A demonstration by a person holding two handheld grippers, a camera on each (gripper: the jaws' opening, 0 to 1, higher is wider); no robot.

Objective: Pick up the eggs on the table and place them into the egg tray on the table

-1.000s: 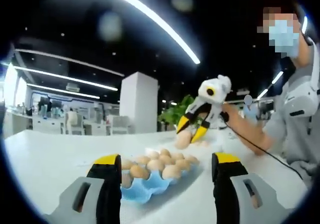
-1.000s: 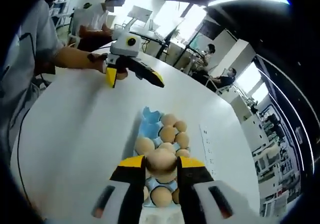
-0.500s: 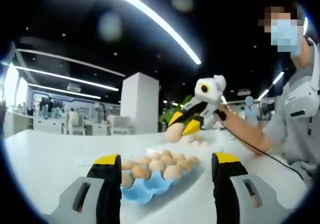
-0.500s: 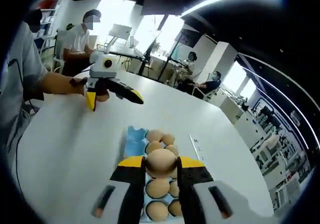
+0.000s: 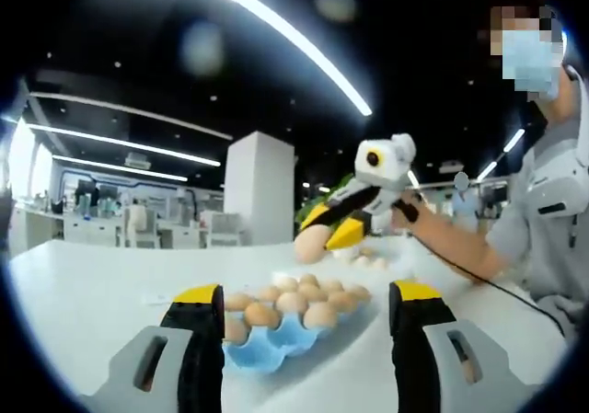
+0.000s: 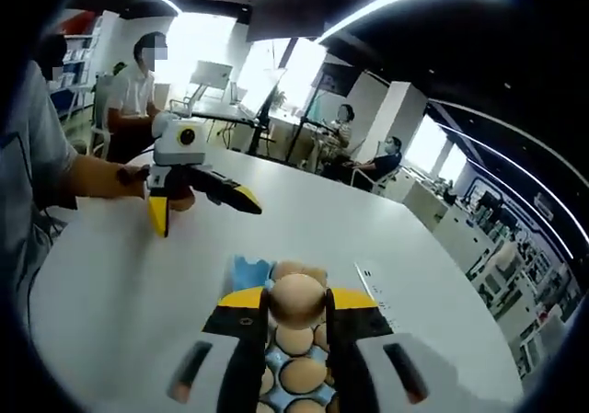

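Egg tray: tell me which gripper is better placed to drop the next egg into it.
Right. The right gripper is shut on an egg directly above the egg tray. The left gripper is open and empty, low beside the tray.

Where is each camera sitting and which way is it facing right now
Left gripper view: rides the left gripper, low over the table, facing across the tray at the right gripper holding an egg; own open jaws and the person's forearm show.
Right gripper view: rides the right gripper, looking down past its egg onto the tray, with the left gripper beyond; own jaws, arm and sleeve show.
Shared: tray, table, held egg, and each other's gripper.
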